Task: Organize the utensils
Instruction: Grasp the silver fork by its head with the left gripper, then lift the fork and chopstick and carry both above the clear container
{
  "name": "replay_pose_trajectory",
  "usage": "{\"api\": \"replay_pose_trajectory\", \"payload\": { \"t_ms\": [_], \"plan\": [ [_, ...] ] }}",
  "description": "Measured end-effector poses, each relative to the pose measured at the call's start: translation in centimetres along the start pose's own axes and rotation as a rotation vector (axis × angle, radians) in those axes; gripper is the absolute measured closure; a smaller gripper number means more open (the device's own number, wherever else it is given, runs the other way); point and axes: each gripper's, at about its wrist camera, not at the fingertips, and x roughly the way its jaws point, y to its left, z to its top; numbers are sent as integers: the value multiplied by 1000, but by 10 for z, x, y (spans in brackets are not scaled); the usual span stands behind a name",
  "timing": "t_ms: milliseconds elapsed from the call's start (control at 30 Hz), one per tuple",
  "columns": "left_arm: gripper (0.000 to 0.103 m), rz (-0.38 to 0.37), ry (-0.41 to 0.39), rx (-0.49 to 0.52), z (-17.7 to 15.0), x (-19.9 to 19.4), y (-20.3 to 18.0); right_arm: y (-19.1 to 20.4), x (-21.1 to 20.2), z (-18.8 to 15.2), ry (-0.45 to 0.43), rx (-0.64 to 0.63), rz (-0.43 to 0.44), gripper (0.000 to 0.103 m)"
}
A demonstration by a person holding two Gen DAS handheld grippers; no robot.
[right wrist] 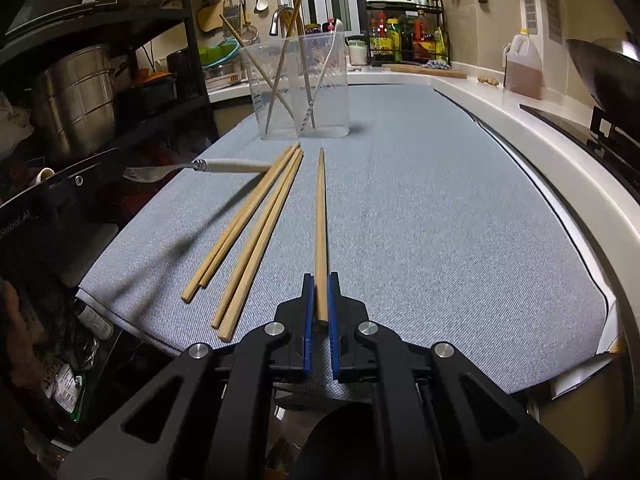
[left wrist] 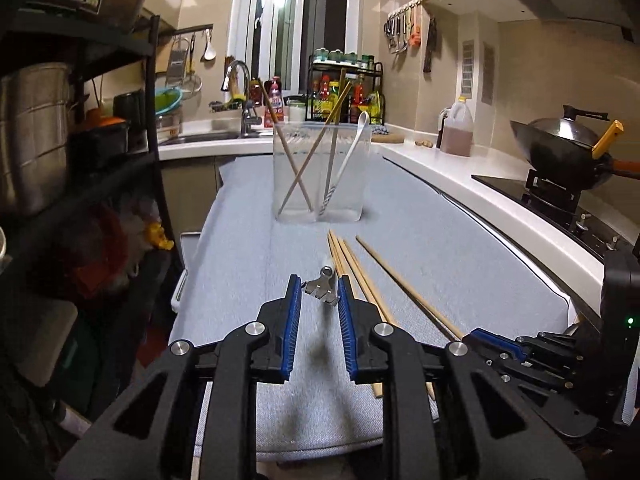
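Loose on the grey cloth (right wrist: 420,200): five pale wooden chopsticks (right wrist: 256,236), four in a cluster and one apart. One clear plastic container (right wrist: 340,92), split into two compartments. Standing inside it: three further wooden chopsticks (left wrist: 294,168), two crossed in one compartment and one in the other, plus one white spoon (left wrist: 352,140). One white-handled metal fork (right wrist: 228,165). Eight chopsticks in all. Two black grippers with blue pads: left gripper (left wrist: 320,292), right gripper (right wrist: 320,292). Around the counter: one dark wok (left wrist: 560,140), one plastic jug of brown liquid (left wrist: 458,132), one chrome faucet (left wrist: 236,72), one large steel pot (right wrist: 76,96).
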Motion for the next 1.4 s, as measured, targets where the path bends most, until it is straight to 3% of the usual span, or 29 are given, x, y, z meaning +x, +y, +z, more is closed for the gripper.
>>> {"api": "replay_pose_trajectory", "payload": {
  "t_ms": [433, 533, 600, 867, 1400],
  "plan": [
    [88, 16, -60, 15, 34, -2, 11, 2, 0, 4, -1, -5, 0, 96],
    [91, 28, -55, 2, 43, 3, 15, 3, 0, 7, -5, -6, 0, 96],
    [99, 28, -53, -1, 51, 6, 18, 2, 0, 8, -8, -7, -1, 96],
    [100, 14, -28, 2, 74, 16, 23, 2, 1, 17, -20, -8, -5, 96],
    [102, -1, -41, 56, 126, 13, 26, -4, -27, 92, -157, -33, -30, 96]
  ]
}}
